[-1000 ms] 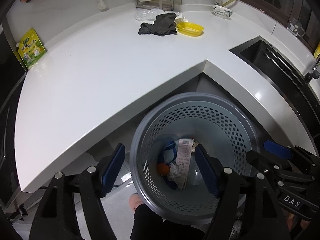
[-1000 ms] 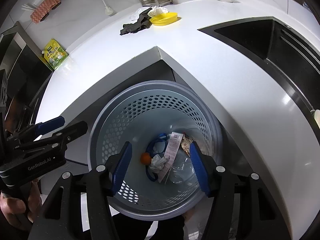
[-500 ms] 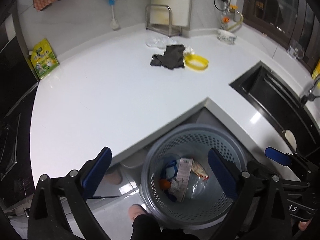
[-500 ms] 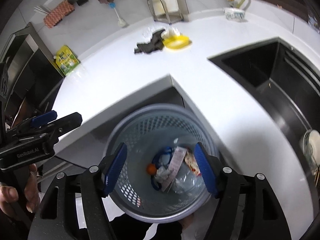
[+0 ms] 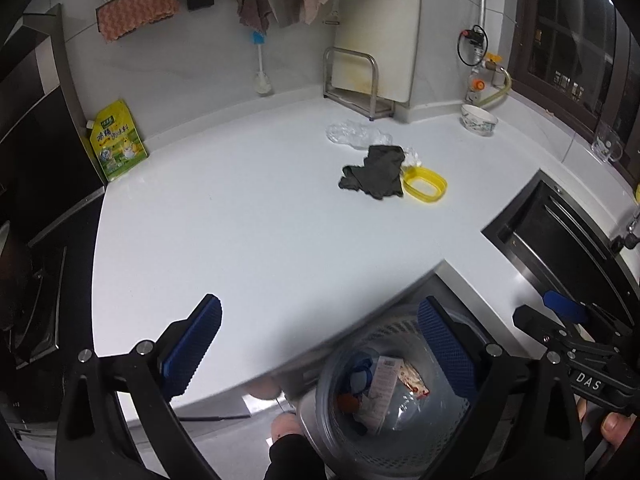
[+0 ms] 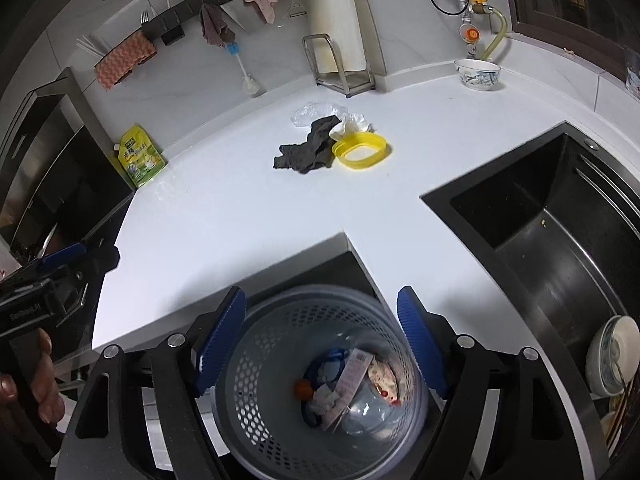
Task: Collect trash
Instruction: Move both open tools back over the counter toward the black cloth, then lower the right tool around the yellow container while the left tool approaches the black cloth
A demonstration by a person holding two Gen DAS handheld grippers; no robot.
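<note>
Overhead, both tools (image 5: 320,354) (image 6: 322,344) agape; counter edge (image 6: 224,276) near.

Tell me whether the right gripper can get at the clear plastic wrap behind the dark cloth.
Probably yes. The right gripper is open and empty, and bare counter lies between it and the plastic wrap; only the dark cloth overlaps its near edge.

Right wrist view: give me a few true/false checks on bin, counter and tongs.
1. The perforated bin already holds wrappers. True.
2. The right tongs grip a wrapper. False: they are open and hold nothing.
3. A dark rag lies beside the yellow dish on the counter. True.
4. The green pouch is in the bin. False: it leans against the wall on the counter.
5. The left tongs are shut. False: open.
</note>
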